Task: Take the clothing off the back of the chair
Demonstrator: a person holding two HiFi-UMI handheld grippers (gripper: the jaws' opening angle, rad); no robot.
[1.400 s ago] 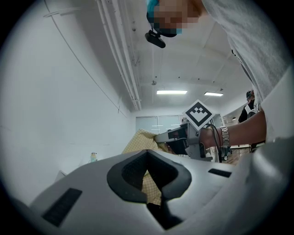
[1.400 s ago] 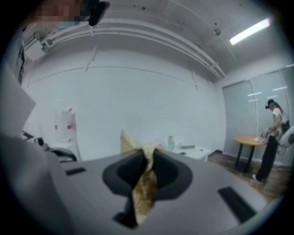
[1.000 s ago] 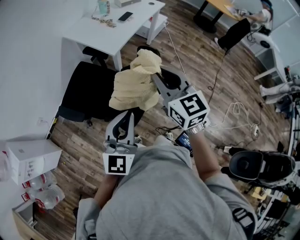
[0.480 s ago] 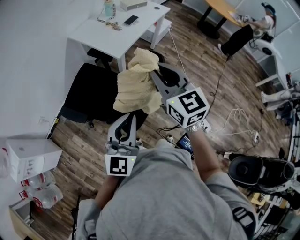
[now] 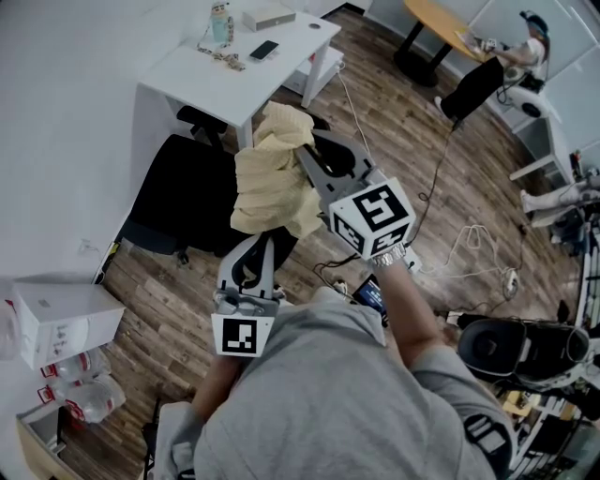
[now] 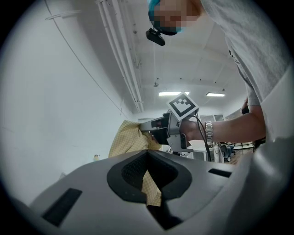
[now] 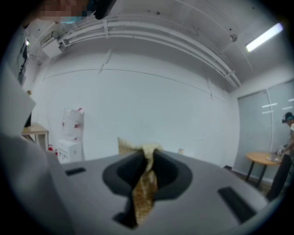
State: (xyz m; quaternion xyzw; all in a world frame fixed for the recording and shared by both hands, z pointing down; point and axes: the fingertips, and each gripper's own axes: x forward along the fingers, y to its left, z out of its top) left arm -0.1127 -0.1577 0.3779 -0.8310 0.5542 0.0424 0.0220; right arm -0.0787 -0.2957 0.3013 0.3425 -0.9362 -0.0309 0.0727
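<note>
Your left gripper (image 5: 262,246), nearest your body, has its jaws closed together on a lower fold of the yellow checked garment (image 5: 271,178), and the cloth runs pinched between the pads. Your right gripper (image 5: 307,159), which you hold higher and further out, is likewise clamped on the garment's upper edge (a strip of fabric hangs down between its jaws). The garment hangs bunched between your two grippers, over the black chair (image 5: 173,192). From above, contact between its lowest folds and the chair cannot be judged. Beyond the chair stands a white desk (image 5: 202,75) carrying a phone (image 5: 264,49) and a bottle (image 5: 218,19).
</note>
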